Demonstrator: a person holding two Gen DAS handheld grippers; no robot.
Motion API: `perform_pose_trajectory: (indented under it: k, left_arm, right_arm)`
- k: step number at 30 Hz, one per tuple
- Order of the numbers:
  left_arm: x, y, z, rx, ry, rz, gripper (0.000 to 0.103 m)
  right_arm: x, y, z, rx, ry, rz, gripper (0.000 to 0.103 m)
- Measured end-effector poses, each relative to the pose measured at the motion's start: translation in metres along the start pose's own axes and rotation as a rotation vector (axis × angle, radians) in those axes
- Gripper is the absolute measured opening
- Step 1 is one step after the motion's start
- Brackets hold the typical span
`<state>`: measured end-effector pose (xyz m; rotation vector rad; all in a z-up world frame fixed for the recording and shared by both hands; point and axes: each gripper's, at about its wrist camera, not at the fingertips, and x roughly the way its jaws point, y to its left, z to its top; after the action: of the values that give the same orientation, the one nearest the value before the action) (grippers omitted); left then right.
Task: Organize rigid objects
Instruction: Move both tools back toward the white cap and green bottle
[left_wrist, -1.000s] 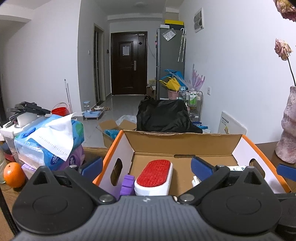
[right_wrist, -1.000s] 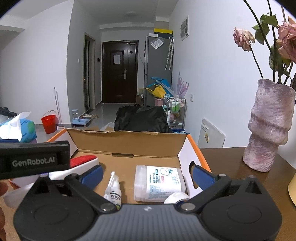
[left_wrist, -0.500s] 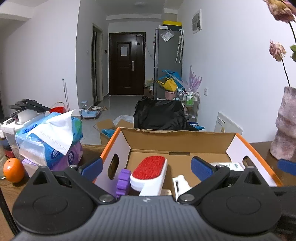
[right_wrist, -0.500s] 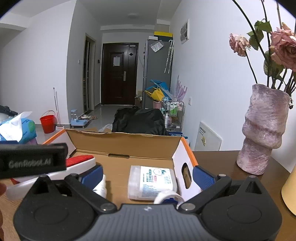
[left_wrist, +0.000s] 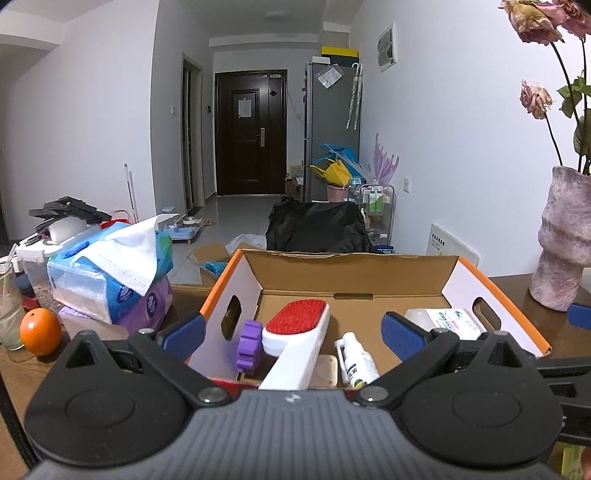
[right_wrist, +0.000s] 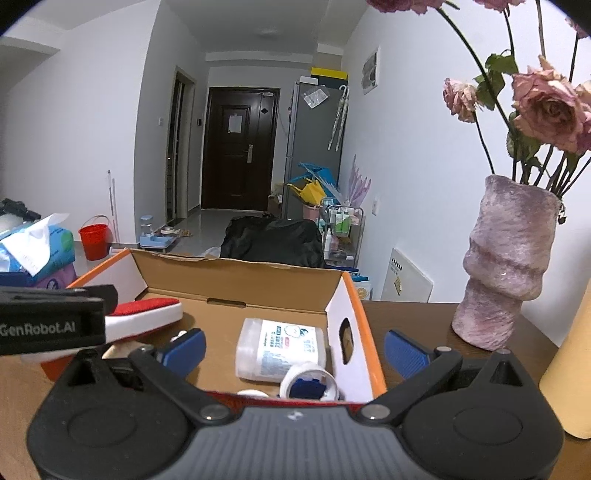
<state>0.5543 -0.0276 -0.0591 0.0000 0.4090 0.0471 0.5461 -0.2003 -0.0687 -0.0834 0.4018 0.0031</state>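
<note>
- Your left gripper (left_wrist: 291, 332) is spread wide and grips nothing; its blue pads (left_wrist: 402, 334) stand either side of the near end of the cardboard box (left_wrist: 354, 266).
- Your right gripper (right_wrist: 293, 349) is likewise spread and empty, one pad inside the box and the other outside its right wall, over the brown table (right_wrist: 413, 317).
- Just past the left gripper, inside the box, you have a purple ridged piece (left_wrist: 248, 345) standing against the left wall, touching the white lint brush (left_wrist: 297, 334) with its red pad up and its handle running toward you.
- Right of the brush lies a small white spray bottle (left_wrist: 356, 360); what sits under the brush handle is too hidden to name.
- In the right part of the box a clear pack with a printed label (right_wrist: 282, 349) lies flat, and nearer you a white roll of tape (right_wrist: 308, 384) leans by the right wall.
- Left of the box, on the table, you can see an orange (left_wrist: 40, 331), and a stack of tissue packs (left_wrist: 110, 273) just behind it.
- Right of the box, well apart from it, a mauve vase (right_wrist: 508, 273) holds wilted roses (right_wrist: 546, 110).
- Farther off, past the table, a black bag (left_wrist: 317, 229) lies on the floor, with a grey fridge (left_wrist: 330, 129) and a dark door (left_wrist: 251, 133) at the end of the hall.
</note>
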Motion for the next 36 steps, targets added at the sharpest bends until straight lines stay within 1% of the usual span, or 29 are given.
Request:
perform_pose_trajectory:
  k: [5,10,14,20,24,31,36]
  left_arm:
    - [-0.013,0.004,-0.005,-0.007,-0.020,0.007,0.103]
    - [-0.025,0.005,-0.012,0.009,-0.029,0.024,0.103]
    - [-0.036,0.003,-0.020,0.022,-0.033,0.023,0.103]
    - [-0.053,0.003,-0.032,0.043,-0.030,0.011,0.103]
    - [-0.064,0.002,-0.040,0.051,-0.018,0.000,0.103]
    - [-0.082,0.000,-0.056,0.067,0.011,-0.020,0.103]
    - [-0.095,-0.001,-0.065,0.065,0.026,-0.026,0.103]
  right_arm:
    - [-0.016,-0.005,-0.006,-0.003,-0.010,0.005,0.103]
    - [-0.031,-0.008,-0.012,-0.015,-0.017,0.004,0.103]
    - [-0.044,-0.009,-0.020,-0.031,-0.019,-0.001,0.103]
    - [-0.062,-0.016,-0.030,-0.022,-0.020,-0.011,0.103]
    - [-0.072,-0.023,-0.038,-0.014,-0.009,-0.023,0.103]
    - [-0.087,-0.034,-0.056,-0.007,0.037,-0.037,0.103]
    - [-0.099,-0.037,-0.068,-0.012,0.059,-0.038,0.103]
